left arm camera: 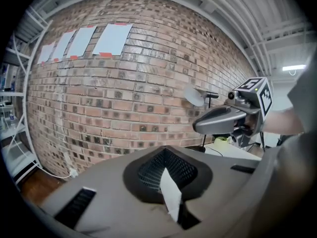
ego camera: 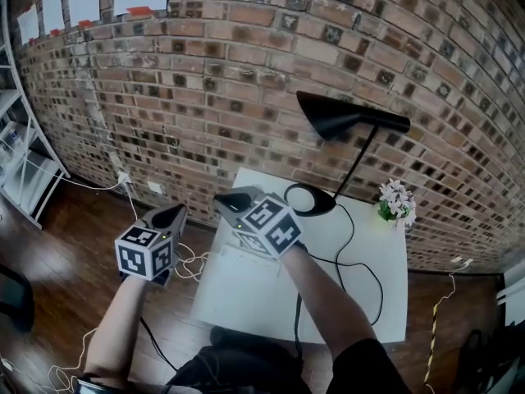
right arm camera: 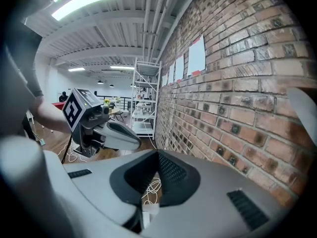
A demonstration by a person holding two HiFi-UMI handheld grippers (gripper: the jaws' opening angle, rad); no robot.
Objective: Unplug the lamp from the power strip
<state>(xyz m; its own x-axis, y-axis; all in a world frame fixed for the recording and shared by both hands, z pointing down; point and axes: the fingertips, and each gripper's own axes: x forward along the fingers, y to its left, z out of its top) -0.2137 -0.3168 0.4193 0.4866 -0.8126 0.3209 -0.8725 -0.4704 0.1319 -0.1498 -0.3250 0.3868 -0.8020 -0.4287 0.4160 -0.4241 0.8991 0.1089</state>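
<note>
I'm holding both tongs up, facing the brick wall [ego camera: 246,72]. The left tongs [ego camera: 174,214] are hovering over the wood floor [ego camera: 74,245], just off the left edge of the table [ego camera: 246,294]; the right tongs [ego camera: 232,199] are showing over the table's far left corner, close beside the lamp's round base. The right jaws are pressing together with nothing between them, and only loose white cables [ego camera: 193,261] on the floor are showing through the slit. The left jaws are also sitting closed; a white sliver is showing in their slit, and I cannot tell what it is.

The lamp [ego camera: 349,115] is standing upright at the table's far side, next to the wall, with its black shade leaning out over the base. Its black cord [ego camera: 379,281] is looping across the white tabletop and running off the near edge. I cannot pick out the power strip in any view. A small pot of pale flowers [ego camera: 396,199] is sitting at the far right corner, and a white plug [ego camera: 123,176] is sitting low on the wall, well to the left.
</note>
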